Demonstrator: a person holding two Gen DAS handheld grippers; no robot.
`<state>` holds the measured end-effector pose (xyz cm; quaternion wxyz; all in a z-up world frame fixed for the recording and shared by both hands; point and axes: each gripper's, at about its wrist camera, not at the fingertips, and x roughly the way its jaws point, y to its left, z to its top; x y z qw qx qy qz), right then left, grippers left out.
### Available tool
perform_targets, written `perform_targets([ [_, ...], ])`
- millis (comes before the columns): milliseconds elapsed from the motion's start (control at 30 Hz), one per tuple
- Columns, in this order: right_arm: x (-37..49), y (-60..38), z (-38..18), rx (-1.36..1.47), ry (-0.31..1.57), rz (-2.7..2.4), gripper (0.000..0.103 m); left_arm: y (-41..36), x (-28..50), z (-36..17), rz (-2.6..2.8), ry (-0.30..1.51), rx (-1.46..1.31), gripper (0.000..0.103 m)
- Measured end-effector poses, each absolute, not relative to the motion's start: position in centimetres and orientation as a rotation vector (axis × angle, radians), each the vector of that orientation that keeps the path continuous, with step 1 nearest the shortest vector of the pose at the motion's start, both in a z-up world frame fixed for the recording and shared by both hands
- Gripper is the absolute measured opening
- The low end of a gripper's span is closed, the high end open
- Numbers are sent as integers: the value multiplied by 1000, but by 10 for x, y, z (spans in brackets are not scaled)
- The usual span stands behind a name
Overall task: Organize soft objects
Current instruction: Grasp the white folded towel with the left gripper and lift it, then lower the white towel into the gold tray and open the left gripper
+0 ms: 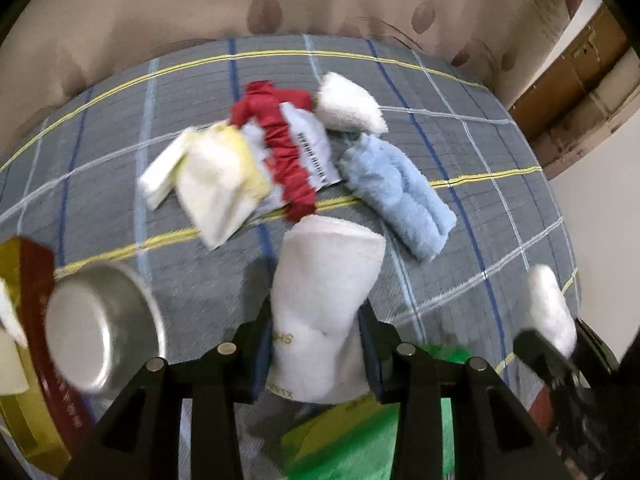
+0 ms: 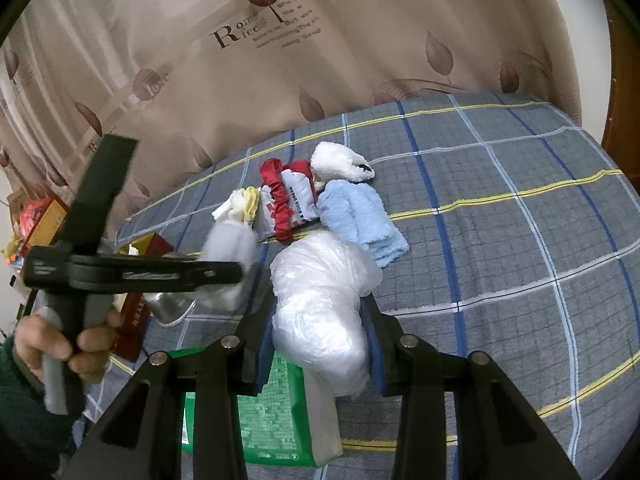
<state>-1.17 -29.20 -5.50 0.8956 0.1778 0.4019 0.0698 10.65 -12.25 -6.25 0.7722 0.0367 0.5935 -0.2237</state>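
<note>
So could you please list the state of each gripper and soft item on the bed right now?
left gripper: shut on a rolled white towel
right gripper: shut on a plastic-wrapped white bundle
light blue towel: folded, lying on the bed
red fabric: scrunched, lying in the pile
metal bowl: tilted

Your left hand point(image 2: 66, 344) wears a dark green fuzzy sleeve point(image 2: 24, 420). Both grippers are black, with silver pivot screws point(image 2: 230, 341) and blue-padded fingers point(image 2: 264, 364).

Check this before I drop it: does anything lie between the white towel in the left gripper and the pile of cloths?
Nothing visible does. The towel, clamped in the left gripper, faces the pile directly; the steel bowl sits aside.
</note>
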Motion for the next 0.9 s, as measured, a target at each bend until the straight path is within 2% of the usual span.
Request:
perform_targets([
  [433,-14,-280,-53,348,822,151,36,9,78,-4,-302,1192,16,38],
  [700,-15,-271,-52,360,823,191,36,102,93,1,-74,1144,-43,38],
  [900,-17,-268,-48,355,801,193,36,142,120,-12,23,1138,-83,38],
])
